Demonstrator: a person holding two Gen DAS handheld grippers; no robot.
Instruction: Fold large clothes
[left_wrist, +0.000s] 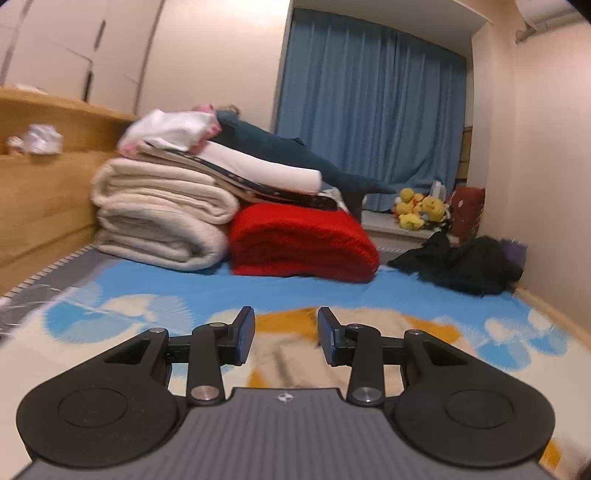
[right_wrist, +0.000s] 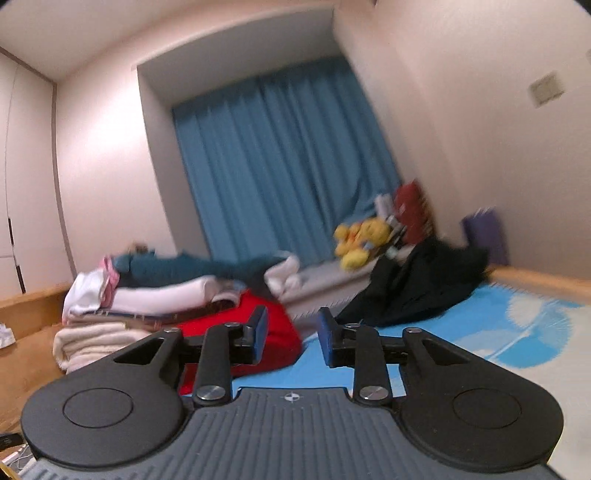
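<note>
A blue patterned bed cover (left_wrist: 258, 291) fills the foreground, with a closed blue curtain (left_wrist: 369, 110) behind. Stacked folded bedding, a cream blanket (left_wrist: 159, 218) beside a red blanket (left_wrist: 299, 243), sits left; the crumpled black garment (left_wrist: 461, 266) lies right, against the wall. The left gripper (left_wrist: 286, 334) and right gripper (right_wrist: 291, 336) hover with jaws parted, holding nothing.

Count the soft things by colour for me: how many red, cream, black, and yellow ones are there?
Red: 1, the folded red blanket
Cream: 1, the folded cream blanket
Black: 1, the black clothes heap
Yellow: 1, the bunch of yellow plush toys, too blurred to count singly
Total: 4
</note>
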